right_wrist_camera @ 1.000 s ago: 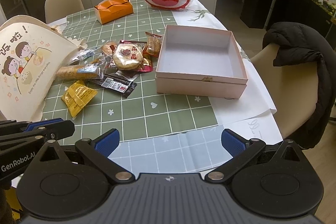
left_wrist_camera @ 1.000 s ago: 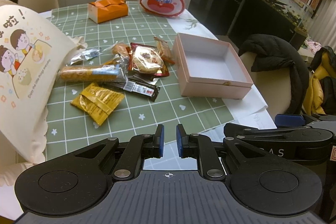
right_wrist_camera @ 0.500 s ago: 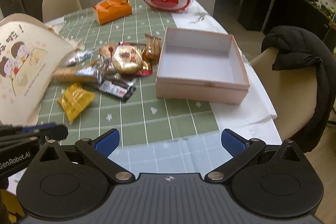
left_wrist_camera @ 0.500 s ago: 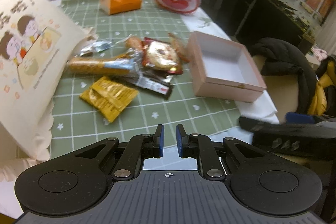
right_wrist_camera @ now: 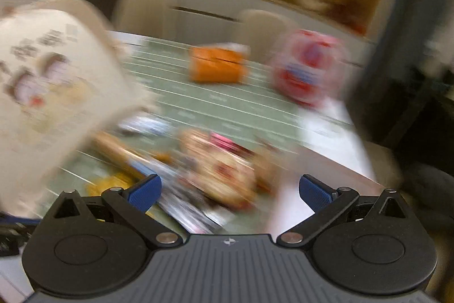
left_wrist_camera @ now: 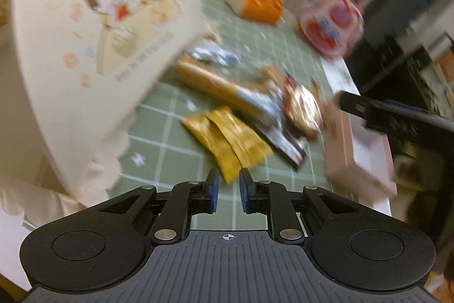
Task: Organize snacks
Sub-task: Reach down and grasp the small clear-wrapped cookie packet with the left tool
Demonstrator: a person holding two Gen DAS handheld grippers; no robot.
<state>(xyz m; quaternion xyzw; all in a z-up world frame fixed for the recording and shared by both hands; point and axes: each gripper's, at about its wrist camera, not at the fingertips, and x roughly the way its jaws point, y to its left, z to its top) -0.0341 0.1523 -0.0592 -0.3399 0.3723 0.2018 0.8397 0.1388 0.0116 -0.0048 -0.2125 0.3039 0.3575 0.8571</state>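
Note:
Both views are blurred by motion. Snack packets lie in a heap on the green checked tablecloth: a yellow packet, a long biscuit pack, a black wrapper and a round pastry in red wrap. The empty pink box stands to their right. My left gripper hovers just short of the yellow packet, its jaws nearly together and starting to open, with nothing between them. My right gripper is open wide above the pastry and holds nothing.
A cream cartoon bag leans over the table's left side, close to the snacks. An orange tissue box and a red rabbit bag sit at the far end, with chairs behind. The right gripper's body reaches over the pink box.
Both grippers swung left and rolled, so the table now looks tilted. The left one dropped closer to the yellow packet. The right one now faces the snack heap instead of the pink box.

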